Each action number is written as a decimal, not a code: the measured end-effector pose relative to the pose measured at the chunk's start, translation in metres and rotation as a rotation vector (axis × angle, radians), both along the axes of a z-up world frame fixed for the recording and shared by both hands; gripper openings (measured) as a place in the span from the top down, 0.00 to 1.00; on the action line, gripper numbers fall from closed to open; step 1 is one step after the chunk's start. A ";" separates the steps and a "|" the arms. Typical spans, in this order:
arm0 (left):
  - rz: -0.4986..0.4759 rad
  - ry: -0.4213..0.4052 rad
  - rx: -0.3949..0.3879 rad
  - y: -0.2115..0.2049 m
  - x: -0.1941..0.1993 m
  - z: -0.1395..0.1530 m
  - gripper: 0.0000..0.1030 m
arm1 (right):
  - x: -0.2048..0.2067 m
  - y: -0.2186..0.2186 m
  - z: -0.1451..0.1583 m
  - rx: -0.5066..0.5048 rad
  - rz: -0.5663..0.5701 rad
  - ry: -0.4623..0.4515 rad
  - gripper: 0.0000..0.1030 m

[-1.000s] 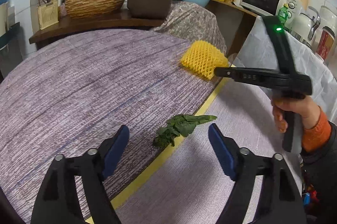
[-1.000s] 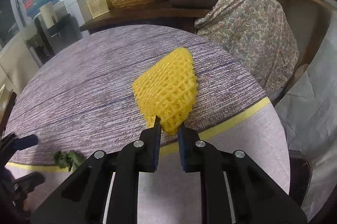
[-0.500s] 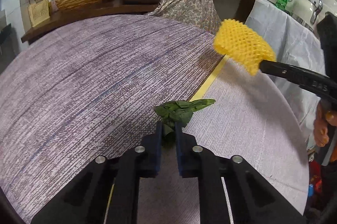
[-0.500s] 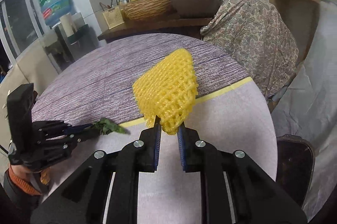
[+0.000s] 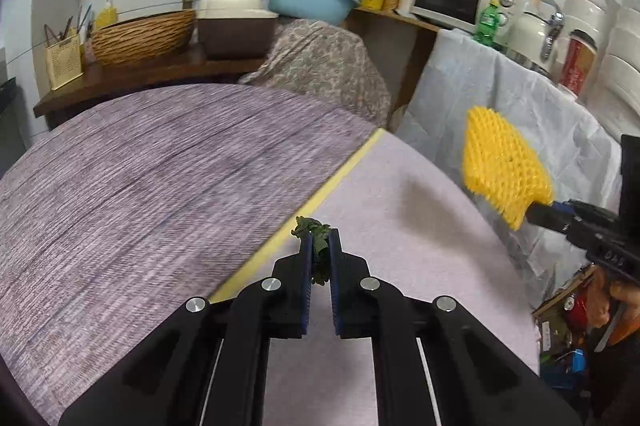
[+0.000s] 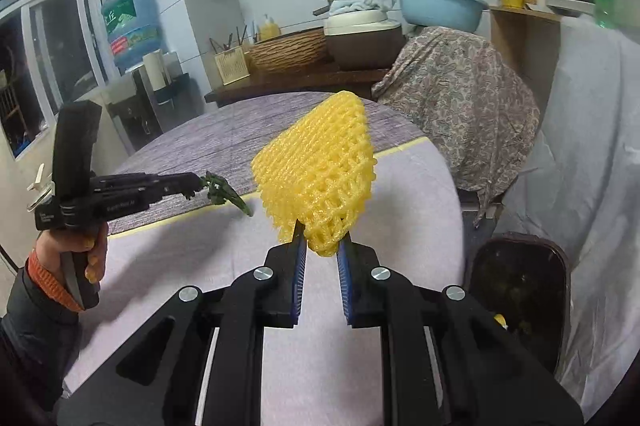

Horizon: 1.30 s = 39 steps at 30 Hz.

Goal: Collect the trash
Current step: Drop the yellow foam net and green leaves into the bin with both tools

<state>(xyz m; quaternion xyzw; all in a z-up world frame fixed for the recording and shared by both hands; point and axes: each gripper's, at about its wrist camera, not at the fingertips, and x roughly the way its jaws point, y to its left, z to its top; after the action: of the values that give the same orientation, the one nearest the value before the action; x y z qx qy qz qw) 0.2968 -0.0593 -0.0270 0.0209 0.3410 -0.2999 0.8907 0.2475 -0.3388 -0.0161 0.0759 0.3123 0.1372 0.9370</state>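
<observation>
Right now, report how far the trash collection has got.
Done: both pieces are off the table. In hand: left gripper pinches the green leaf scrap; right gripper grips the yellow foam net. Left: drop both into the dark bin beside the table.

Even, moderately bright indoor light falls from above, with no hard glare. Both views bulge fisheye-style, black vignette at every corner. The tablecloth (image 5: 152,178) smears with motion blur toward 9 o'clock. A soft shadow (image 5: 424,194) lies at 3 o'clock. The window (image 6: 52,58) is dark.
</observation>
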 end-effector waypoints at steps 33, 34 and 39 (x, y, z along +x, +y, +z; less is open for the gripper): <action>-0.340 0.114 0.049 -0.257 -0.067 -0.030 0.92 | -0.030 -0.194 -0.180 0.010 -0.440 0.342 0.84; -0.339 0.122 0.061 -0.261 -0.066 -0.035 0.92 | -0.028 -0.196 -0.187 0.011 -0.449 0.361 0.80; -0.336 0.149 0.127 -0.289 -0.062 -0.055 0.92 | -0.039 -0.211 -0.198 0.038 -0.514 0.360 0.51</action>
<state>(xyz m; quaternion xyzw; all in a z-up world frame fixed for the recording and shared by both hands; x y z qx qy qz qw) 0.2350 -0.3480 -0.0819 0.1117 0.4158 -0.4228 0.7974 0.2086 -0.5496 -0.2146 0.1929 0.4411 -0.1142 0.8690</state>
